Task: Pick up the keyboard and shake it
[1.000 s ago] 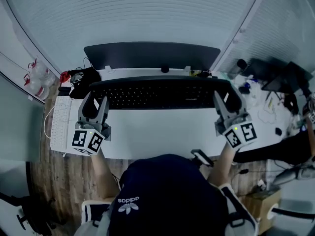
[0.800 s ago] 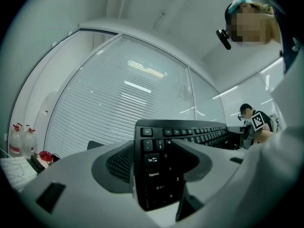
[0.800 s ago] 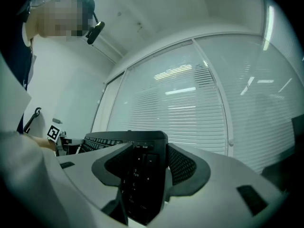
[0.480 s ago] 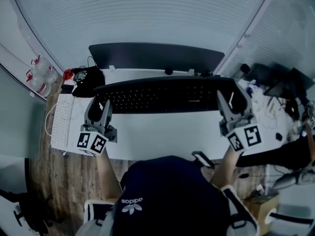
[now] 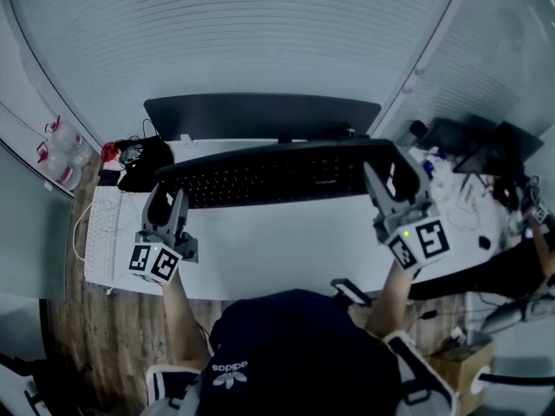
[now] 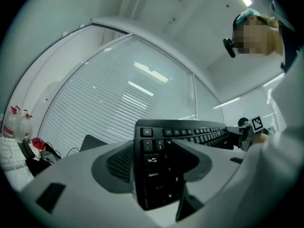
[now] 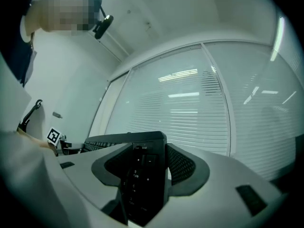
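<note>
Where the desk is: the white desk (image 5: pixel 277 245) lies right in front of the person, with window blinds (image 5: pixel 260 33) behind it.
Monitor: a dark monitor (image 5: pixel 260 115) stands at the far side of the desk.
Person: a dark cap (image 5: pixel 295 345) fills the bottom of the head view, with one arm going out to each gripper.
Black keyboard: the black keyboard (image 5: pixel 277 173) is long and stretches across the far part of the desk, just in front of the monitor. It is held by both ends. Its right end sits higher in the head view than its left end, so it is tilted. Both gripper views show it against the blinds and the ceiling.
White keyboard: a second, white keyboard (image 5: pixel 100 237) lies at the left edge of the desk, well apart from the black one.
Right gripper: the right gripper (image 5: pixel 395 178) pinches the right end of the black keyboard, with one jaw on each side of it.
Left gripper: the left gripper (image 5: pixel 166 199) pinches the left end the same way, by the Esc and Tab keys.
Bottles: two clear bottles (image 5: pixel 56 150) with red tops stand far off to the left.
</note>
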Demonstrator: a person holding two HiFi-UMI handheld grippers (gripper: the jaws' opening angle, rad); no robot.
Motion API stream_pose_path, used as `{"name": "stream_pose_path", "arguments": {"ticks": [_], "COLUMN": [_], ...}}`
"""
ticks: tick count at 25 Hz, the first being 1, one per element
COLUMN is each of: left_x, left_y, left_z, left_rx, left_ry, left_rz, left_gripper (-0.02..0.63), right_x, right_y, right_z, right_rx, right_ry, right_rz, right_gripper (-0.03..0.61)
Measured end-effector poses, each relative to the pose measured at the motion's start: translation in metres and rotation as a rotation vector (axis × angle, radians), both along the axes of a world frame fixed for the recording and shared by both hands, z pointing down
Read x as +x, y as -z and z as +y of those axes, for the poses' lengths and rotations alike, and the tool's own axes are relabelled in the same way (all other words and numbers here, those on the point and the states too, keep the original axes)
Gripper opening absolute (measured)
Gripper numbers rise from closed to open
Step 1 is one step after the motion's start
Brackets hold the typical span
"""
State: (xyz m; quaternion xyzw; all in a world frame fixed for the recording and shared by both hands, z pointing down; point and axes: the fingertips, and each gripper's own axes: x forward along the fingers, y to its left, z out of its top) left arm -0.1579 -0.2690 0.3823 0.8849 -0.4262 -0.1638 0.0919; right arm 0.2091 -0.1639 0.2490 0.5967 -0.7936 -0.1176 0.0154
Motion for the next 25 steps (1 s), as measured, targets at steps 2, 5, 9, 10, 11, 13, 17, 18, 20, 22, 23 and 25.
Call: {"name": "stream_pose_path", "arguments": {"ticks": [2, 5, 9, 10, 11, 13, 17, 18, 20, 22, 23, 25], "left_x": [-0.004, -0.002, -0.002, -0.001, 0.001, -0.002, -0.001, -0.002, -0.003, -0.001, -0.001, -0.002], "left_y": [0.001, 0.002, 0.008, 0.011, 0.014, 0.016, 0.014, 0.015, 0.018, 0.019, 0.018, 0.016], "left_z": [0.002, -0.012, -0.004, -0.008, -0.012, -0.010, -0.015, -0.013, -0.013, -0.017, -0.016, -0.011], "left_rx": [0.000, -0.007, -0.003, 0.000, 0.005, 0.005, -0.012, -0.014, -0.008, 0.000, 0.002, 0.011], "left_ry": [-0.014, -0.015, -0.054, -0.056, -0.054, -0.061, -0.065, -0.072, -0.092, -0.082, -0.076, -0.066], "left_rz": [0.023, 0.013, 0.003, 0.002, -0.006, -0.015, -0.018, -0.029, -0.023, -0.049, -0.069, -0.101], "left_gripper": [0.233, 0.233, 0.233, 0.233, 0.233, 0.233, 0.232, 0.232, 0.232, 0.232, 0.232, 0.232], "right_x": [-0.002, 0.001, 0.006, 0.009, 0.011, 0.007, 0.005, 0.002, 0.003, 0.005, 0.004, 0.007], "right_y": [0.002, -0.002, 0.001, 0.005, 0.007, 0.003, 0.002, 0.006, 0.012, 0.009, 0.003, -0.012], "right_z": [0.010, -0.001, 0.007, 0.000, -0.006, 0.001, -0.004, 0.000, 0.000, -0.008, -0.004, 0.004], "right_rx": [0.016, 0.009, 0.021, 0.036, 0.041, 0.027, 0.002, 0.006, 0.036, 0.030, 0.020, -0.009], "right_ry": [0.010, 0.009, 0.020, 0.017, 0.013, 0.022, 0.032, 0.040, 0.045, 0.036, 0.032, 0.025], "right_rz": [-0.018, -0.041, -0.082, -0.097, -0.106, -0.118, -0.106, -0.096, -0.108, -0.125, -0.131, -0.158], "right_gripper": [0.210, 0.209, 0.199, 0.199, 0.199, 0.201, 0.193, 0.193, 0.193, 0.193, 0.195, 0.195]}}
